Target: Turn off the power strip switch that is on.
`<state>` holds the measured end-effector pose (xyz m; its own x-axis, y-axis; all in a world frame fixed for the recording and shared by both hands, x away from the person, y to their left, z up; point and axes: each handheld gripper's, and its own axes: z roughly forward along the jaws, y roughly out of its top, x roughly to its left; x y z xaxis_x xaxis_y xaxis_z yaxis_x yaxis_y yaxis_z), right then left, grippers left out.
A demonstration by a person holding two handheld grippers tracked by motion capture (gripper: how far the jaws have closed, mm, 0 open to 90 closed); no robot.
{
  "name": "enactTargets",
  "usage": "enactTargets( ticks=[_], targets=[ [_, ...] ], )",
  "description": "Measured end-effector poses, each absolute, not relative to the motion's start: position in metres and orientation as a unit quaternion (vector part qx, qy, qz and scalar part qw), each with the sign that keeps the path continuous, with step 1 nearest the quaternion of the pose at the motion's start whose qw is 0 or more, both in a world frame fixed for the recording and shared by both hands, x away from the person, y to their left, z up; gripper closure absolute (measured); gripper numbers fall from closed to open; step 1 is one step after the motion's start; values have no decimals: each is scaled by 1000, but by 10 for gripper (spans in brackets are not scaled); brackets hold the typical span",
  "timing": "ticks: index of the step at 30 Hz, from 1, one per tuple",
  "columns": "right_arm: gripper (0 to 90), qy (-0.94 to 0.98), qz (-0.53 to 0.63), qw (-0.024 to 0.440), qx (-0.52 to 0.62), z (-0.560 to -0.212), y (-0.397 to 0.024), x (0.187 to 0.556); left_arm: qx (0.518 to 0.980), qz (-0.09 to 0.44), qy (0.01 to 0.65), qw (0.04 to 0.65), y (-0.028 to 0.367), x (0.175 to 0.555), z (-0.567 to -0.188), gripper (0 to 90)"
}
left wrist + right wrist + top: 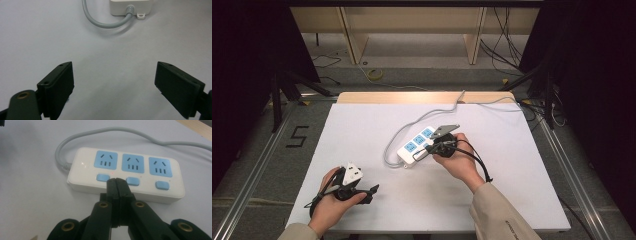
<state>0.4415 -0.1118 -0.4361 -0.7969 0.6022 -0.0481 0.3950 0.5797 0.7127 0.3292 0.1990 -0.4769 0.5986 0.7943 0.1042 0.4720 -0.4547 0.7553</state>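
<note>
2 grippers: right gripper (117,180) closed, at power strip (125,173); left gripper (113,87) agape.

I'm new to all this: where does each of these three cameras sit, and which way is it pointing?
High view: above the person's side, looking forward and down on the white table; both forearms show, with left gripper and right gripper.
Left gripper view: rides the left gripper, over bare tabletop; its open jaws show.
Right gripper view: rides the right gripper, its shut jaws at the blue switches.
All three share the power strip and its grey cord.
</note>
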Motion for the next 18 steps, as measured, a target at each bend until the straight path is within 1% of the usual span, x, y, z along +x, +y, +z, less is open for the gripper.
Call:
enactTargets(
  ticks=[18],
  targets=[
    [900, 887, 339, 138, 283, -435, -103, 455, 822, 230, 386, 349, 200, 329, -476, 153]
  ],
)
